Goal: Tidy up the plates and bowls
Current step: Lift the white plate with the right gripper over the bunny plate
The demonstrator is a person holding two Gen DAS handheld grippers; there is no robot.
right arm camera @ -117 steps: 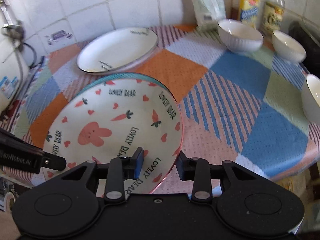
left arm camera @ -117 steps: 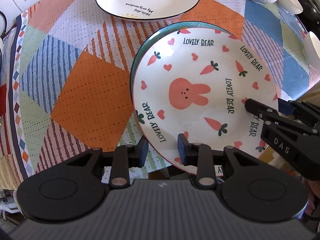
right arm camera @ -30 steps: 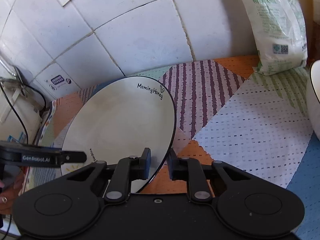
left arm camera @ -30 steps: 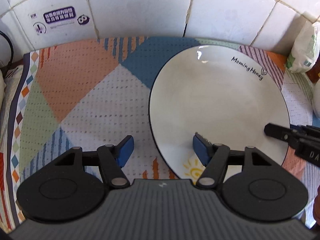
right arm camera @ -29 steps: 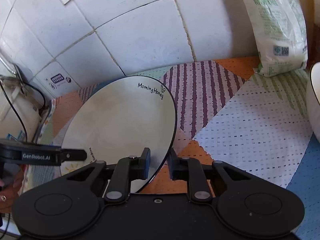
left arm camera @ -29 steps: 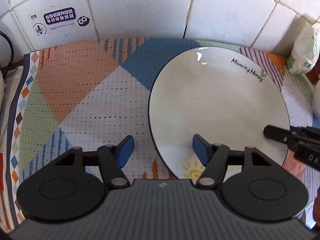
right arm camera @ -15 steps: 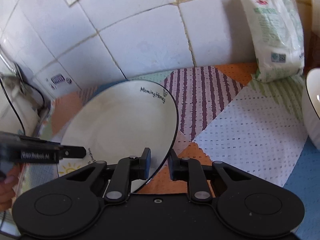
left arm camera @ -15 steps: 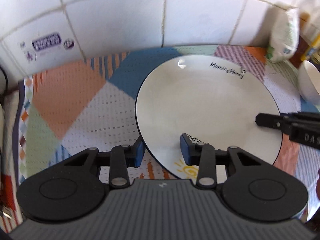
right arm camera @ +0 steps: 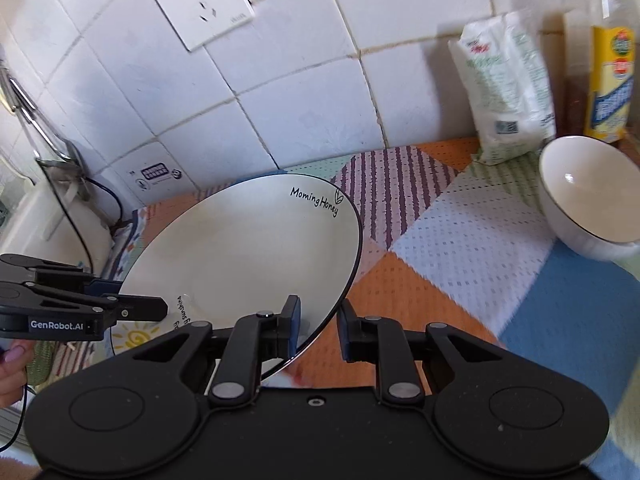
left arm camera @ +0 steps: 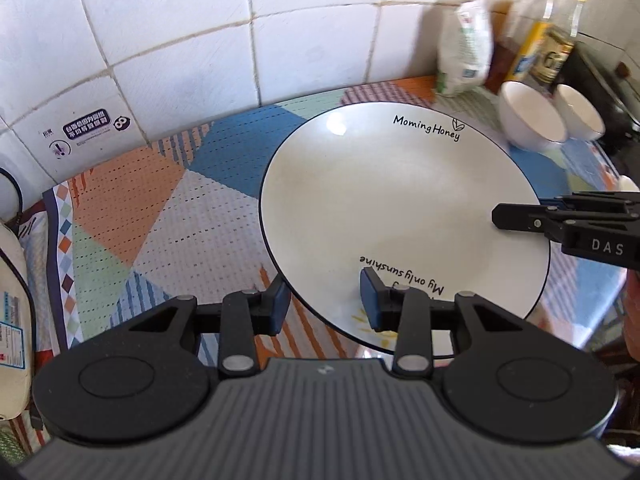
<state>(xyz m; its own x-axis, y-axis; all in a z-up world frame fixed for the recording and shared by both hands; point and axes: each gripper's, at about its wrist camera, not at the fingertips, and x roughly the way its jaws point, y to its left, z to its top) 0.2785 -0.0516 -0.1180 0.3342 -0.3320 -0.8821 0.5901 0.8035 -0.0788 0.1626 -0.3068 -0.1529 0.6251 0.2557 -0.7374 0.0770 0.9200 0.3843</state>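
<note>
A white plate with a thin dark rim and the words "Morning Honey" is held above the patchwork cloth. My left gripper is shut on its near left rim, one finger under and one on top. My right gripper is shut on the opposite rim of the same plate. Each gripper shows in the other's view: the right one, the left one. The plate is lifted and tilted.
Two white bowls stand at the back right, one also in the right wrist view. A white bag and bottles stand against the tiled wall. Cables and an appliance are at the left.
Both grippers have closed on the plate's rim and raised it off the cloth; the views have pulled back and up, bringing the bowls and bottles into sight.
</note>
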